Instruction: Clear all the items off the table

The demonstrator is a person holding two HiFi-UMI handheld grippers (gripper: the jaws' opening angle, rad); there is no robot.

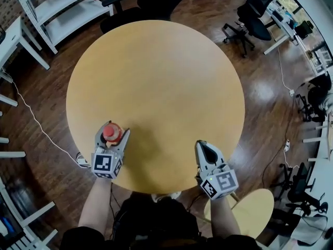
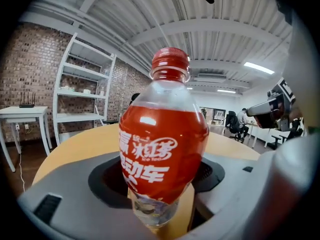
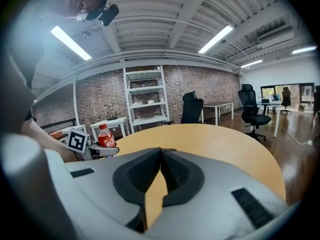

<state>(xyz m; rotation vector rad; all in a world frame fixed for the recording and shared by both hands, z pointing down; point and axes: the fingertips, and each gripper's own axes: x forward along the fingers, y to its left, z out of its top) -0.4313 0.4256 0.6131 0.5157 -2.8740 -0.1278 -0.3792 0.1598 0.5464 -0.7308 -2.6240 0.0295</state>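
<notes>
A plastic bottle (image 1: 111,132) of red drink with a red cap stands upright near the front left edge of the round wooden table (image 1: 156,72). My left gripper (image 1: 112,135) has its jaws on either side of the bottle (image 2: 162,144), and the dark pads lie against its red label. In the right gripper view the same bottle (image 3: 105,136) shows far to the left, inside the other gripper. My right gripper (image 1: 207,149) hovers at the table's front right edge, shut with nothing in it; its pads (image 3: 172,171) meet in a closed seam.
White shelving (image 1: 57,4) stands beyond the table at the back left. Black office chairs (image 1: 255,12) and desks are at the back right. A small round wooden seat (image 1: 250,212) is by my right side. A white cable (image 1: 36,124) runs across the floor on the left.
</notes>
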